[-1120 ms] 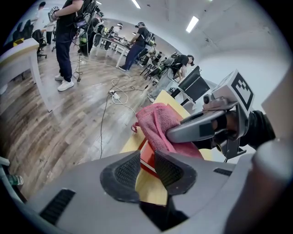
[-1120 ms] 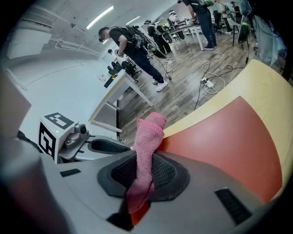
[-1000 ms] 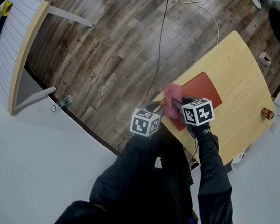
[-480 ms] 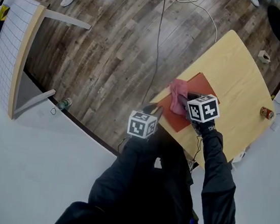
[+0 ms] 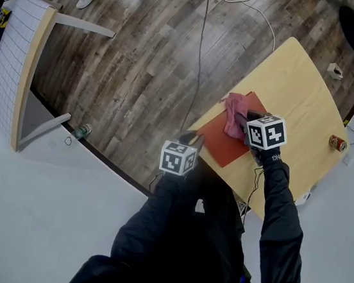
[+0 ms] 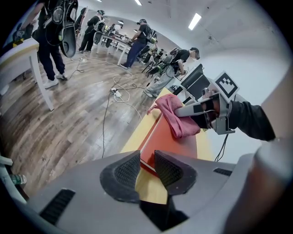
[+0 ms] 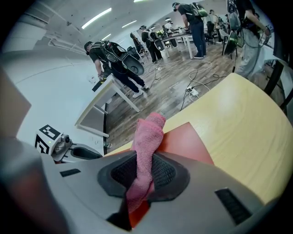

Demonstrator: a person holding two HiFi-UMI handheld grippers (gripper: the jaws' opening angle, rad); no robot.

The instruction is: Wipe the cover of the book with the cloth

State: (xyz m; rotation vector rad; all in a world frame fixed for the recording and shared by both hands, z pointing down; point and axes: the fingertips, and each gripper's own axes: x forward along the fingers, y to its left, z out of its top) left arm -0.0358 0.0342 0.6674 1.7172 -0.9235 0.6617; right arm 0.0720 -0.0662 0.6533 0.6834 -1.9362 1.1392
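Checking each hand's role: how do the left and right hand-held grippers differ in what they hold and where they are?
The left hand-held gripper pinches the red book's near corner; the right hand-held gripper clamps the pink cloth. The left one sits at the table's edge; the right one is over the book's far end, with the cloth on the cover. Both are shut.

Tabletop [image 5: 307, 83] beyond book [image 5: 219, 140] open; can [image 5: 338, 143] near rt edge & small object [image 5: 334, 73] at far edge obstruct

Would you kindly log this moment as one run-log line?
right gripper: shut on pink terry cloth | cloth: on red rectangular book | left gripper: shut on book corner
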